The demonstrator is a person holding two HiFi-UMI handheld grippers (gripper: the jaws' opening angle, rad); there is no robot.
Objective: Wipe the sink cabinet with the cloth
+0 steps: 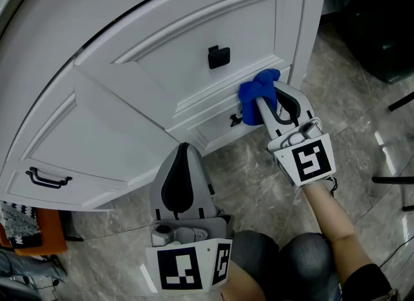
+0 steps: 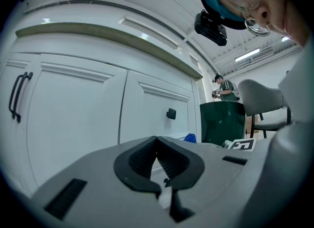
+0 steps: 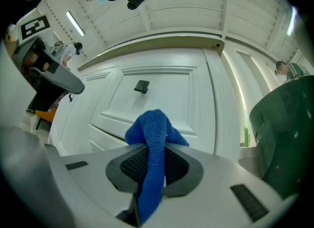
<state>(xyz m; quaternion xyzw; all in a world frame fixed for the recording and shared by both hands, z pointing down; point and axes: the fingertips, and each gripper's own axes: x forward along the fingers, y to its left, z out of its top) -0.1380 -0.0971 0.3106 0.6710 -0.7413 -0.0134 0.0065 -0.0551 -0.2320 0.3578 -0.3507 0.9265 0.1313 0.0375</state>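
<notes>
The white sink cabinet (image 1: 194, 41) fills the head view, with a black knob (image 1: 218, 56) on its raised-panel door. My right gripper (image 1: 265, 102) is shut on a blue cloth (image 1: 257, 92), whose bunched end touches the cabinet's lower moulding just right of a small black drawer pull (image 1: 236, 120). In the right gripper view the cloth (image 3: 153, 139) runs up between the jaws of that gripper (image 3: 152, 148) toward the door below the knob (image 3: 142, 86). My left gripper (image 1: 184, 151) hangs low before the cabinet, shut and empty; its own view shows the jaw tips (image 2: 157, 141) meeting.
A black bar handle (image 1: 48, 178) sits on the cabinet's left door. A dark green bin (image 2: 223, 121) stands to the cabinet's right, with a grey chair (image 2: 260, 99) near it. An orange object (image 1: 39, 235) lies at the lower left on the marble floor (image 1: 259, 183).
</notes>
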